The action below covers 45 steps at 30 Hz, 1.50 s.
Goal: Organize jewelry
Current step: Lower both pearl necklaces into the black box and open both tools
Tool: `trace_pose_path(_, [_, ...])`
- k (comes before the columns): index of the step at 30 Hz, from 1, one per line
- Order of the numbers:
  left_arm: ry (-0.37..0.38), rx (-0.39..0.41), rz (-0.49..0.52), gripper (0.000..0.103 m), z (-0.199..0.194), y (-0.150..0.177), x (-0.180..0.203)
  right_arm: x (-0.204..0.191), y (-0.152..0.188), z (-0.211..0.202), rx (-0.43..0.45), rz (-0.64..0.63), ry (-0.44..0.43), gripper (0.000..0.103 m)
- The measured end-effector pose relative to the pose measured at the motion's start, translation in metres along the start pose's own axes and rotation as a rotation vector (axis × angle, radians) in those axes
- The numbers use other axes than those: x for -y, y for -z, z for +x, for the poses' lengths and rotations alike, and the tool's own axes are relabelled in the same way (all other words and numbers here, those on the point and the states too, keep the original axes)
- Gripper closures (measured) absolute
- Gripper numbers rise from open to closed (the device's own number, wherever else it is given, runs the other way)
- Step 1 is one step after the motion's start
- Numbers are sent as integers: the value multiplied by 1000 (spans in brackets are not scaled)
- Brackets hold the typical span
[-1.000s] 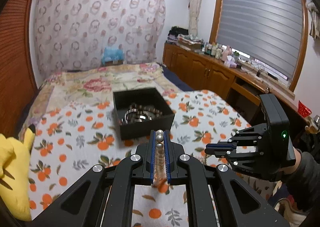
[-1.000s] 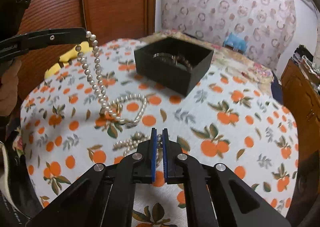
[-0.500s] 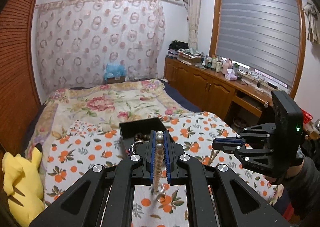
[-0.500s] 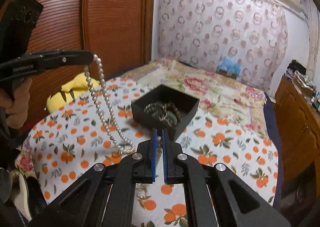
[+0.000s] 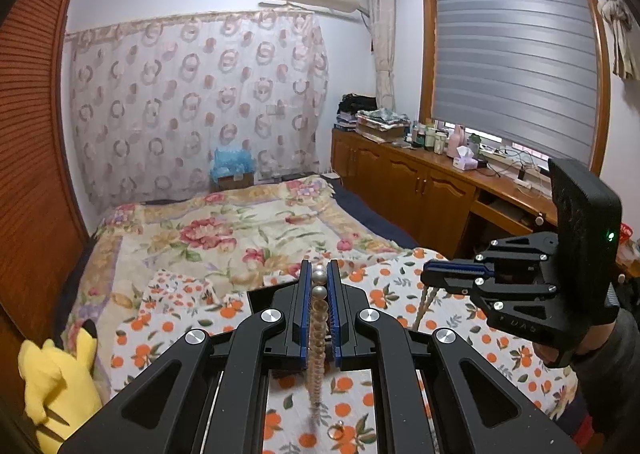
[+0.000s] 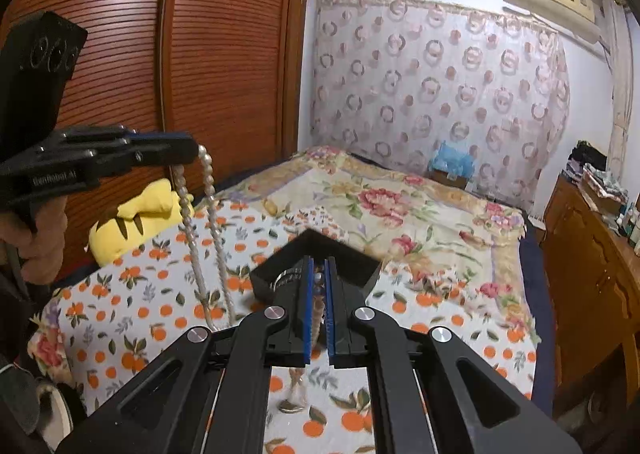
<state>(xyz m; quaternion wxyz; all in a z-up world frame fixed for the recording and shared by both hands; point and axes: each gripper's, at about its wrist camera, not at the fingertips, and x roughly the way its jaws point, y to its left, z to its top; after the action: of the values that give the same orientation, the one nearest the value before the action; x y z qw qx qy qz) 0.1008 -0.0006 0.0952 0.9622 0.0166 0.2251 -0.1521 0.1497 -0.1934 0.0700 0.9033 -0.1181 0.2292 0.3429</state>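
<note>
My left gripper (image 5: 319, 278) is shut on a pearl necklace (image 5: 319, 330) that hangs down between its blue pads; it also shows in the right wrist view (image 6: 192, 152) with the pearl necklace (image 6: 212, 214) dangling in two strands. My right gripper (image 6: 318, 274) is shut on another pearl strand (image 6: 317, 318) hanging below it; in the left wrist view the right gripper (image 5: 426, 277) holds that strand (image 5: 424, 304). The black jewelry box (image 6: 352, 258) sits on the orange-print cloth, mostly hidden behind the fingers.
An orange-print cloth (image 6: 160, 294) covers the near bed, a floral quilt (image 5: 224, 230) lies beyond. A yellow plush toy (image 5: 56, 378) lies at the left edge. Wooden cabinets (image 5: 432, 190) run along the right, a wooden wardrobe (image 6: 200, 54) on the left.
Both grippers have risen well above the bed, lifting the pearl strands off the cloth. The box has dropped lower in both views, behind the fingers.
</note>
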Motion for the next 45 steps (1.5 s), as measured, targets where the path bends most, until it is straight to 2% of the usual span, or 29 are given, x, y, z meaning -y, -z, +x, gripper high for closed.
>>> trace_pose_path(16, [-32, 34, -7, 96, 29, -47, -20, 19, -65, 16, 93, -14, -8, 97])
trace_pose_path(22, [-39, 41, -31, 96, 42, -54, -33, 29, -86, 23, 118, -21, -12, 97])
trace_pose_path(31, [-22, -11, -61, 96, 73, -37, -43, 45, -96, 42, 122, 1, -15, 97])
trace_pose_path(40, [-13, -125, -100, 96, 108, 10, -48, 54, -94, 74, 82, 28, -33, 97])
trace_pose_path(45, [-42, -178, -81, 81, 120, 31, -49, 49, -74, 100, 15, 33, -33, 97])
